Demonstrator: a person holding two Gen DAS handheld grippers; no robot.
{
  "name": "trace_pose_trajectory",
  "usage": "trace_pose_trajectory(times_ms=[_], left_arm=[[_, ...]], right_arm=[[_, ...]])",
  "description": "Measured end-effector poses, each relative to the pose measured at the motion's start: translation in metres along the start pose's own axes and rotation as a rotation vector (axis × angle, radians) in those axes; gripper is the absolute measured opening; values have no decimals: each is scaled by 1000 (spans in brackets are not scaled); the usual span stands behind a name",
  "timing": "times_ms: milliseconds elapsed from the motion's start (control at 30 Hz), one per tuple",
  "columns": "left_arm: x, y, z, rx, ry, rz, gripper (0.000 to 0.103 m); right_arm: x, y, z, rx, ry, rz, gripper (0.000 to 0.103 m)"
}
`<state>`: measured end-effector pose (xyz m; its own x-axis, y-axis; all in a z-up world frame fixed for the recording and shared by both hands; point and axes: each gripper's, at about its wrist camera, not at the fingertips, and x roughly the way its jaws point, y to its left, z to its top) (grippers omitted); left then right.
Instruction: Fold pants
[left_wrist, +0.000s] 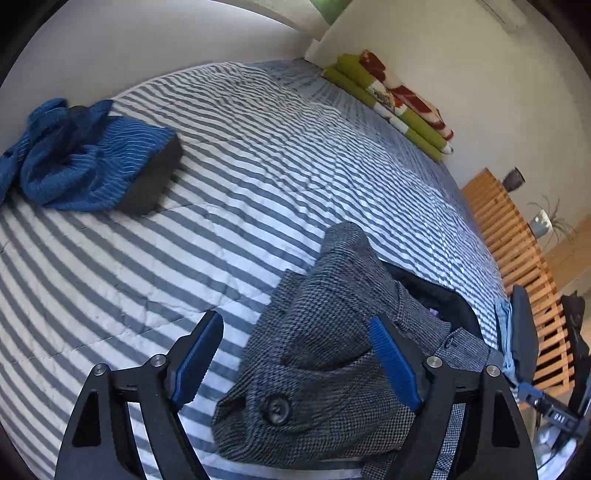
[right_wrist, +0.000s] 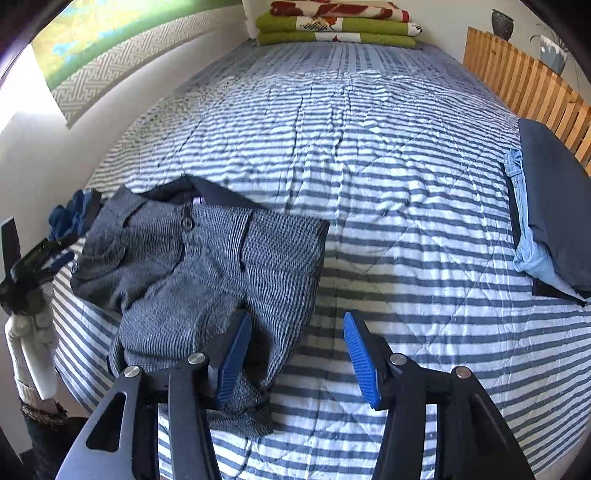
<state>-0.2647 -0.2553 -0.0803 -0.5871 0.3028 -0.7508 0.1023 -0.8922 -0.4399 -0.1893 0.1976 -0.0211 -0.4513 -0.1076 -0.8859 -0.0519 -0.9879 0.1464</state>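
The grey checked pants (left_wrist: 325, 332) lie folded into a short bundle on the striped bedspread (left_wrist: 240, 177), with the waistband button (left_wrist: 275, 408) facing up. My left gripper (left_wrist: 295, 319) hovers just over them, open, its blue pads on either side of the waist part without pressing it. In the right wrist view the pants (right_wrist: 192, 266) sit at the left. My right gripper (right_wrist: 295, 317) is open above their lower right corner; its left finger (right_wrist: 232, 362) is beside the fabric and its right one is over bare bedspread (right_wrist: 406, 221).
A blue knit garment (left_wrist: 92, 162) is draped over a dark block at the far left. Folded green and red blankets (right_wrist: 336, 22) lie at the bed's head. A stack of folded dark and light-blue clothes (right_wrist: 550, 206) rests near the wooden slatted rail (right_wrist: 524, 85).
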Motion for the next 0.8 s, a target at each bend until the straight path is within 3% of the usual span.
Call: trace_pose_trajectory(times_ms=[100,267,400,433,500,567,633,800], left_arm=[[28,-17,8,78,52,23,86],[74,-14,22,31,171,-39,86],[84,-14,30,11,178,-48,85],[84,-12,32,3,174,-51,77],[82,-9,37,-10,166,-45,55],[79,-7,41,-30,167,-61,24],[72,-7,43,-51,156,-80,19],[42,-33,36,37,102,-61,16]], right_arm=[[11,-7,16,-6,-29,21,65],[55,-22,31,31,32,68,65],[83,-36,37,105,66,180,65],[84,-38,37,125,68,212,63],[86,-41,38,156,65,266,43],[82,-41,41,154,67,284,23],[71,-37,40,124,39,267,12],[26,-23,38,48,-53,237,6]])
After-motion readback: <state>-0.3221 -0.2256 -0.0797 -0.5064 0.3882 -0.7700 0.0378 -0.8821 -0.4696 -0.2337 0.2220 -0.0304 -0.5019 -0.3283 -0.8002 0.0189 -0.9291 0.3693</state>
